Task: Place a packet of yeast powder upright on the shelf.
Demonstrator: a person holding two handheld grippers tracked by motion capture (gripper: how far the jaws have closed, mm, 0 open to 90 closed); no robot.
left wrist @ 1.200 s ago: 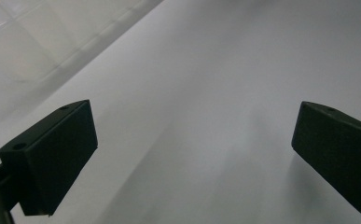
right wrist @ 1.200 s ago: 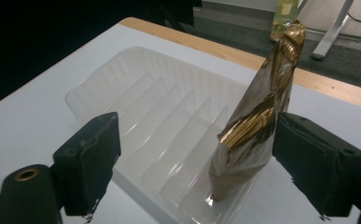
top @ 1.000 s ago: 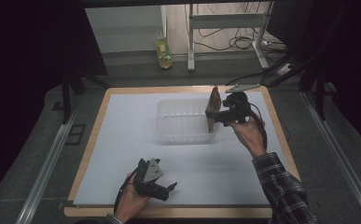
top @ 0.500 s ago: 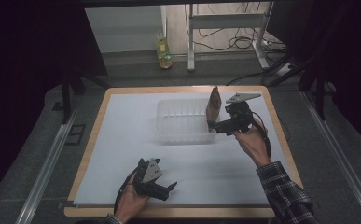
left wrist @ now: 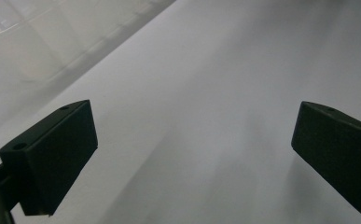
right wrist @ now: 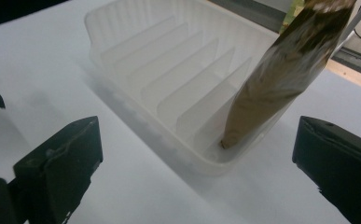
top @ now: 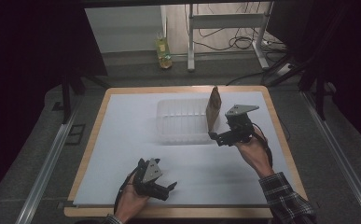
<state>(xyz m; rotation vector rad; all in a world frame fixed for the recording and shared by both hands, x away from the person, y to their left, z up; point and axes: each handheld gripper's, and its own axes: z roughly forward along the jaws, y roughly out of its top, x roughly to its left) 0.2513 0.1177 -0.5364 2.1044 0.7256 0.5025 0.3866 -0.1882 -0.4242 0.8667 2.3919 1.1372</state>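
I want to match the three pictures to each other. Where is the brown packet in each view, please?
High view: the brown packet stands upright in the right end of the clear tray, right of centre.
Left gripper view: the packet is not in it.
Right gripper view: the packet leans at upper right, its foot in the tray's end slot.
Shared landmark: the ribbed clear tray.

1. My right hand-held gripper (top: 214, 136): black body and jaws, grey plate on top.
2. My left hand-held gripper (top: 169, 190): black, grey plate likewise.
3. Packet (right wrist: 281, 74): brown, glossy, darker mottling near the top.
4. Ribbed tray (right wrist: 136, 46): translucent white, no pattern.
5. Bench (top: 122, 140): white surface, light wooden border.
6. My right sleeve (top: 288, 200): dark plaid with pale lines.
7. Bottle (top: 163, 51) on the floor beyond: yellow-green.
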